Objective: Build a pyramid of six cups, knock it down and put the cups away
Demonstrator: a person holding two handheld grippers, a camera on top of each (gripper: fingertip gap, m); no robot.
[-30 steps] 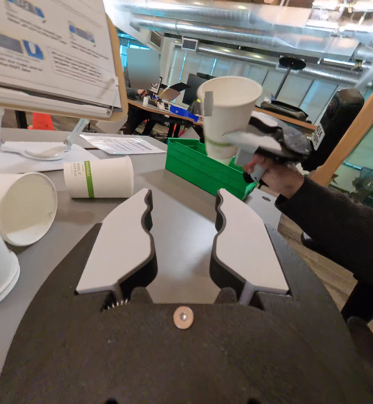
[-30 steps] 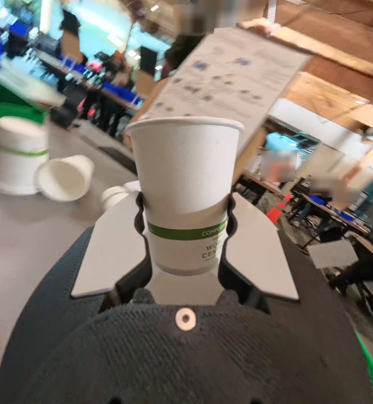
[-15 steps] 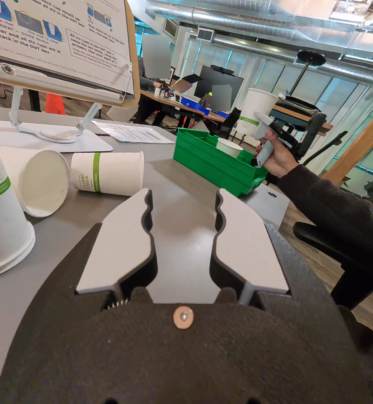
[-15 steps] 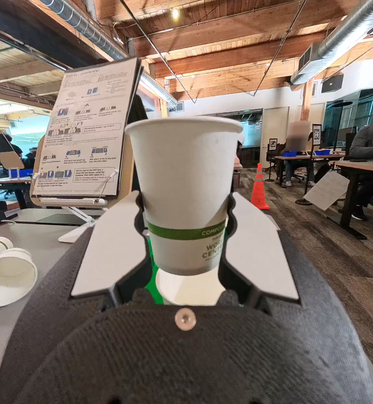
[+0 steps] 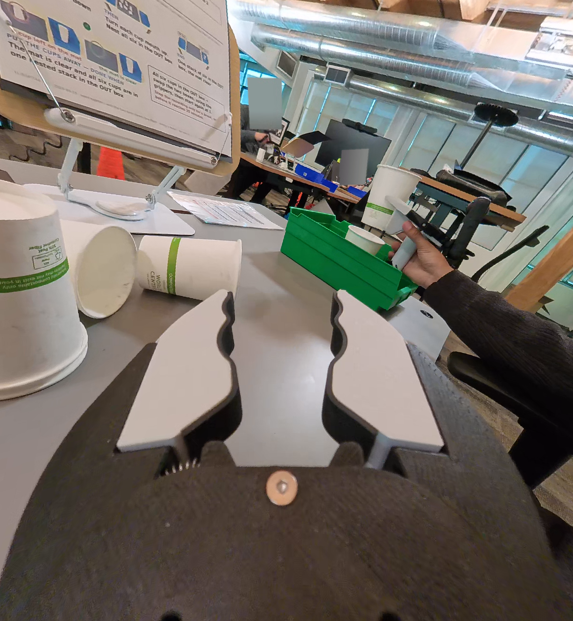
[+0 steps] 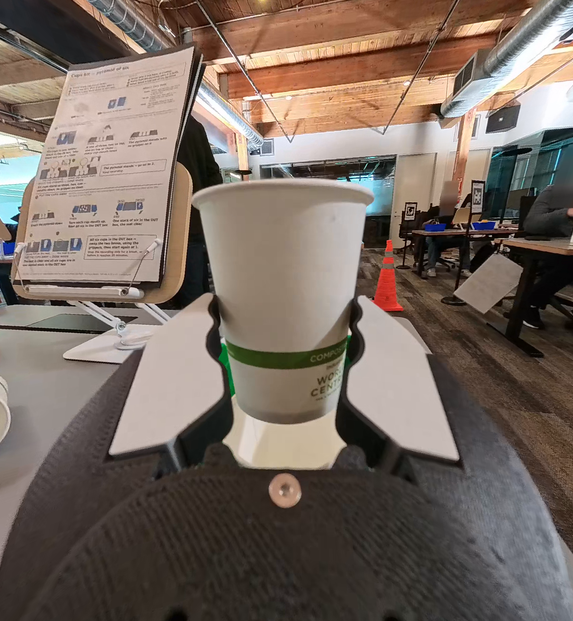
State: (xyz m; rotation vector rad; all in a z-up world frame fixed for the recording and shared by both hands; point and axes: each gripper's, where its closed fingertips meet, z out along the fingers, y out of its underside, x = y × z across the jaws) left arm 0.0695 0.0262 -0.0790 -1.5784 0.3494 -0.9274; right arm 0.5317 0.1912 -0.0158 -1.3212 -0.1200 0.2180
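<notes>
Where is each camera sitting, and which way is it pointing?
Left wrist view: on the open left gripper, low over the grey table, facing toppled cups, the green bin, and the person's hand.
Right wrist view: on the right gripper, facing its held cup and the instruction stand.
Shared: held cup, stand, bin.

I see open-plan office: desks [image 6: 547,247], monitor [image 5: 352,148], exposed ducts [image 5: 379,50], timber ceiling beams [image 6: 328,77].
</notes>
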